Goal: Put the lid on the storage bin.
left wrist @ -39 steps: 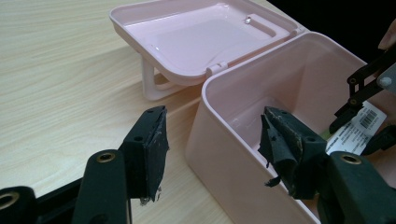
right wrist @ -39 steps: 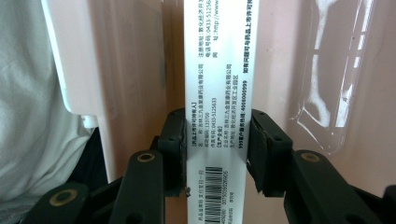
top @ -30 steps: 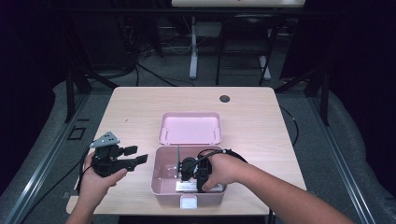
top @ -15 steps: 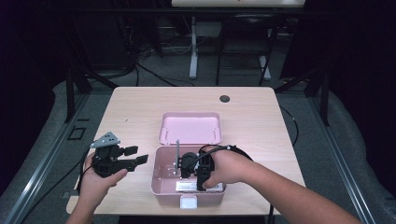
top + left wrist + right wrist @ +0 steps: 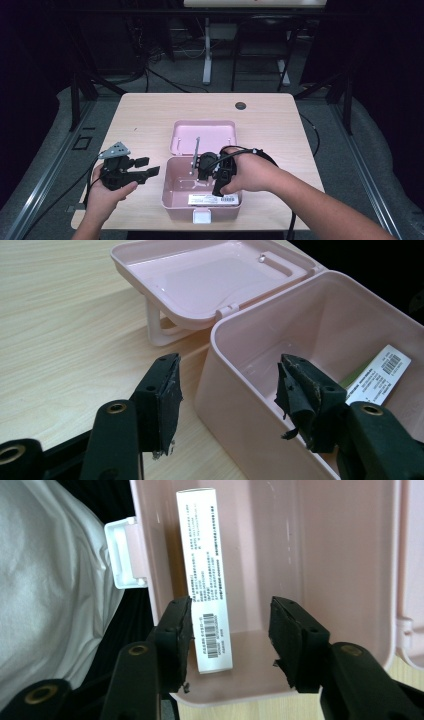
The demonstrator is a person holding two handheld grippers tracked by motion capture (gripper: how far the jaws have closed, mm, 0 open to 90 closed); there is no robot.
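An open pink box stands near the table's front edge, its lid laid back behind it. A white labelled carton lies inside along the front wall. My right gripper hovers over the box, pointing down and left. In the right gripper view its jaws have just been opening and press on nothing; the carton lies just beyond the left jaw. My left gripper hangs open left of the box. In the left gripper view it straddles the box's near corner without touching.
A small dark round disc sits on the table near the far edge. The box's white latch sticks out from its front wall toward the person's white garment. Bare tabletop stretches left of and behind the box.
My right hand has lifted the right gripper a little higher above the box, and its jaws stand wider. The left gripper has stayed where it was.
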